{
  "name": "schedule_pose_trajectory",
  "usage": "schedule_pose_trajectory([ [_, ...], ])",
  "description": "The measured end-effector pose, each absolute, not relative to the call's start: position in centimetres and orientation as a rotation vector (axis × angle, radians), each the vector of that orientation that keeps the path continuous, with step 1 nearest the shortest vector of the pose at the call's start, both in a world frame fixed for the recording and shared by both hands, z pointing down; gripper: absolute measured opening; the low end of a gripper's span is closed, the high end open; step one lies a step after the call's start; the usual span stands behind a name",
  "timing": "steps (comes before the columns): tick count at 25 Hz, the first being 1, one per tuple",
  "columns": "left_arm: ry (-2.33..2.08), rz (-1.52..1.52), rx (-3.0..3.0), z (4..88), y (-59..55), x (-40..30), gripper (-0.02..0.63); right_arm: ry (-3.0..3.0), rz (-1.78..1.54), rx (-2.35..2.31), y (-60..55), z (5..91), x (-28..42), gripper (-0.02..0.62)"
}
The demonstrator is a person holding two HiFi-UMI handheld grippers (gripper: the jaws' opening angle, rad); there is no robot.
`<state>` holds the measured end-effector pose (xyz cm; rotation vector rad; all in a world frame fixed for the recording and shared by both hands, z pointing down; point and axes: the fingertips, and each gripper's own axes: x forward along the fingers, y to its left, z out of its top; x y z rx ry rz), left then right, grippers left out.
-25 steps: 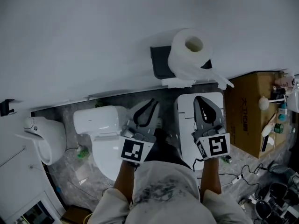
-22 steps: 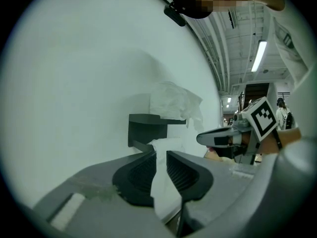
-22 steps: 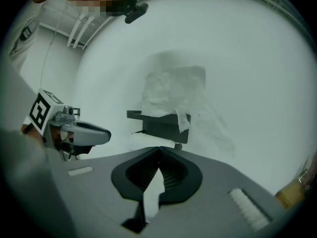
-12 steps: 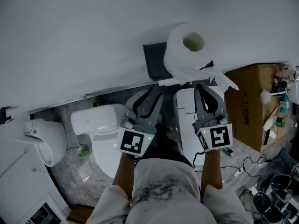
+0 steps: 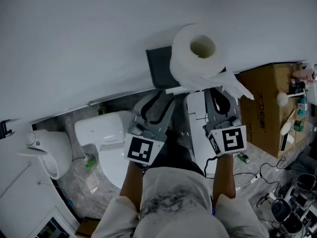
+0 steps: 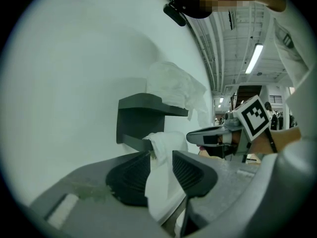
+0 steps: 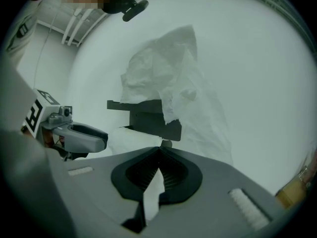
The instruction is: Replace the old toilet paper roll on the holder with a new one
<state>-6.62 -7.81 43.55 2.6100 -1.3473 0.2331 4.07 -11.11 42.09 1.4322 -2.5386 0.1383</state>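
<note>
The toilet paper roll [image 5: 198,51] stands on end on top of the dark wall-mounted holder [image 5: 158,71], its core opening facing up, so its long axis appears upright rather than along a spindle. Crumpled loose sheets [image 5: 233,86] spill from it down the holder's front and right side. Both grippers lie below and in front of the holder, pointing up toward it. The left gripper [image 5: 158,102] has just been opening its jaws, which now stand apart, and a hanging fold of paper [image 6: 161,172] falls between them without being pressed. The right gripper [image 5: 219,99] has its jaws closed together just under the loose sheets. A white sliver shows behind its tips, and it cannot be told whether this is paper or the white unit [image 5: 197,128] beneath. The roll sits above and slightly right of the left jaws, and the right gripper is judged the nearer to it. The pale wall [image 5: 74,43] carries the holder; below are a toilet [image 5: 101,130], a speckled floor [image 5: 74,175] and a cardboard box [image 5: 265,113].
</note>
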Motion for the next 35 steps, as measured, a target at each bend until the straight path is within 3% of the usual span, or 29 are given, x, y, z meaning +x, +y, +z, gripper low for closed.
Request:
schedule_pose_trajectory([
  [35, -1.223, 0.194, 2.765, 43.0, -8.8, -3.8, 0.153, -2.576, 0.166, 1.392, -13.0, 42.7, 3.7, 0.002],
])
